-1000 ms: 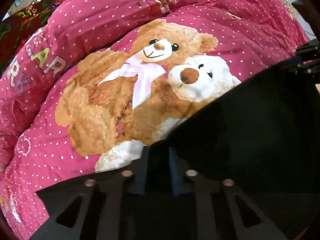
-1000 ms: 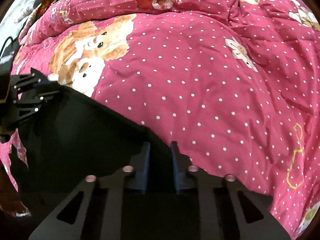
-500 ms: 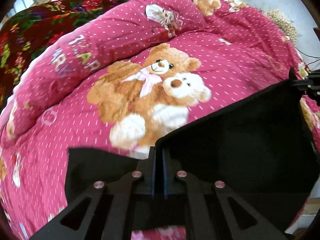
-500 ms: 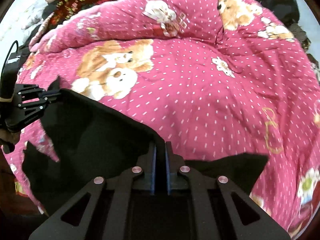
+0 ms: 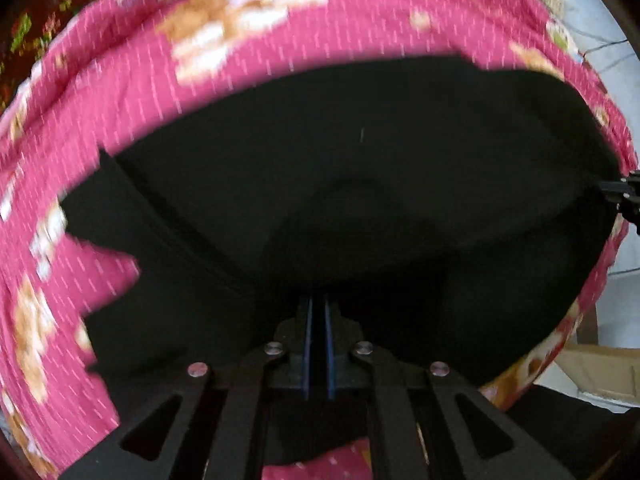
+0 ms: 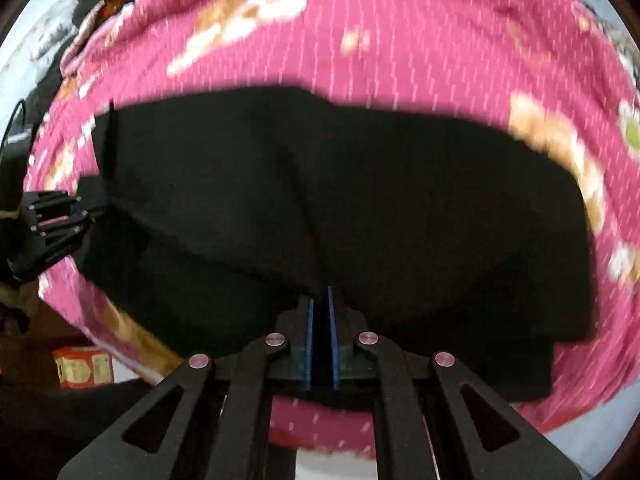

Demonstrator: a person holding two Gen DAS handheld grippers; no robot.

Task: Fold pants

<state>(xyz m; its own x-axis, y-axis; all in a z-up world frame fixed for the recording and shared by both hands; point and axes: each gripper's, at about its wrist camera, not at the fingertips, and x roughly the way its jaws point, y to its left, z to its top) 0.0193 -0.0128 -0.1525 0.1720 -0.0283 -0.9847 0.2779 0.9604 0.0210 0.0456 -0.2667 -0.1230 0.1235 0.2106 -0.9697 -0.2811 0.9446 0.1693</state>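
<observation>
Black pants: limp, light, drapes freely; left gripper and right gripper each clench its near edge.

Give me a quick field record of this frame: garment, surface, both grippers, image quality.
garment: black pants, spread wide across the bed, edge lifted at both grippers
surface: pink dotted quilt with teddy bear print
left gripper: shut on the pants edge
right gripper: shut on the pants edge
cross view: left gripper also visible at left edge of right wrist view, cloth at its tip
background: cardboard box, lower right of left view
image quality: heavy motion blur in both views
</observation>
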